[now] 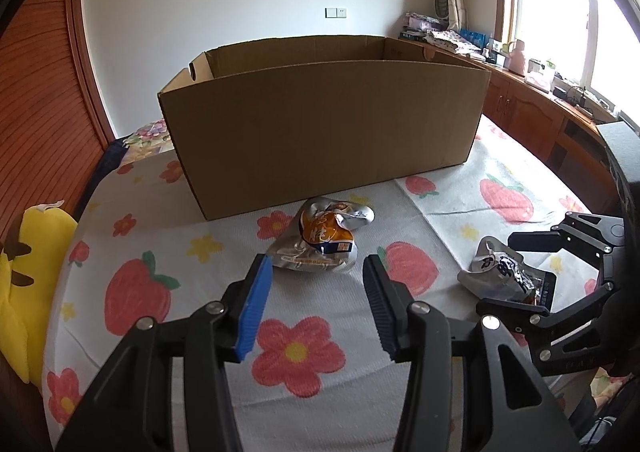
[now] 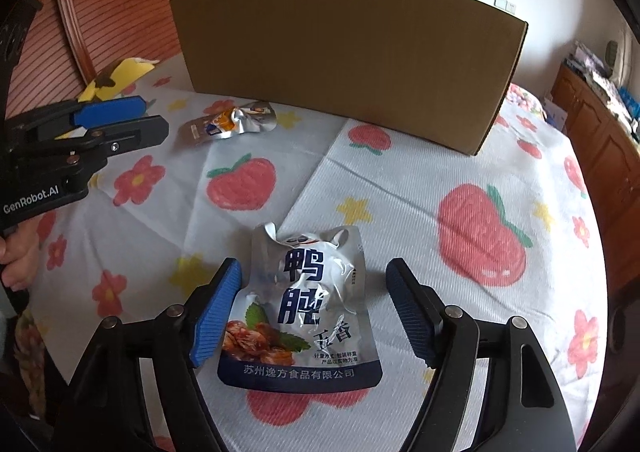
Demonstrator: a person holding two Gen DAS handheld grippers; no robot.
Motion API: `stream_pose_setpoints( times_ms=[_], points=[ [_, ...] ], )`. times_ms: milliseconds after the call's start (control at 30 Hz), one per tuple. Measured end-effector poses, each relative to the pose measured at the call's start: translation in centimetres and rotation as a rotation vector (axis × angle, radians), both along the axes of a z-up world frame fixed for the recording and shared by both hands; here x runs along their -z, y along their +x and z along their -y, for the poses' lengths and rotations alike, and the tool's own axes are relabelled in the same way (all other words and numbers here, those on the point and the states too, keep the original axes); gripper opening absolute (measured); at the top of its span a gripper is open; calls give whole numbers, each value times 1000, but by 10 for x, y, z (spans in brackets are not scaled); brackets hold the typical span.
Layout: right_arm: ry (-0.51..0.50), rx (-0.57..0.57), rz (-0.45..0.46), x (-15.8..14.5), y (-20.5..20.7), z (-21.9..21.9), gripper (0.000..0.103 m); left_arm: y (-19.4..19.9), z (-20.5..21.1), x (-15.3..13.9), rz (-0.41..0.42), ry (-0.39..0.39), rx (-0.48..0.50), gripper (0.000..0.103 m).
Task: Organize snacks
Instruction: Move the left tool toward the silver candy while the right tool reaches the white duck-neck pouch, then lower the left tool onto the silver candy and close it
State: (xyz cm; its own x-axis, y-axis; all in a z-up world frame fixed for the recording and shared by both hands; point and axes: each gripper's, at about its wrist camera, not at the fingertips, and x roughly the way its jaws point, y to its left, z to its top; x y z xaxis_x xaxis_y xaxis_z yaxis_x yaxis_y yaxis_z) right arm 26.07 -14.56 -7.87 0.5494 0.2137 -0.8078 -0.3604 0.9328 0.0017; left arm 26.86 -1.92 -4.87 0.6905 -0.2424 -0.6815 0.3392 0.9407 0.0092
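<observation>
Pick-up stage: right gripper [image 2: 314,308] open astride blue-white snack pouch [image 2: 308,308], left gripper [image 1: 318,304] open short of orange pouch [image 1: 324,238]; next, close, lift into cardboard box [image 1: 320,123].

Both black-framed grippers, left gripper [image 1: 318,272] and right gripper [image 2: 314,284], carry ribbed blue pads, silver screws, white "GenRobot.AI" lettering.

Glossy foil snack pouches [image 2: 304,312], matt cardboard box [image 1: 320,123], cloth bedsheet [image 2: 400,211].
</observation>
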Motion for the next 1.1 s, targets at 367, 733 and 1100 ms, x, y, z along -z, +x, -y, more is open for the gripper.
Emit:
stream_pose_setpoints(
  times_ms=[367, 733, 1100],
  points=[
    [4, -4, 15, 3, -1, 1, 84, 20, 11, 2, -51, 23, 34, 49],
    [5, -6, 16, 5, 0, 0, 86, 57, 27, 8, -133, 65, 76, 50],
    [8, -11, 15, 5, -1, 0, 87, 77, 33, 23, -198, 110, 96, 51]
  ],
)
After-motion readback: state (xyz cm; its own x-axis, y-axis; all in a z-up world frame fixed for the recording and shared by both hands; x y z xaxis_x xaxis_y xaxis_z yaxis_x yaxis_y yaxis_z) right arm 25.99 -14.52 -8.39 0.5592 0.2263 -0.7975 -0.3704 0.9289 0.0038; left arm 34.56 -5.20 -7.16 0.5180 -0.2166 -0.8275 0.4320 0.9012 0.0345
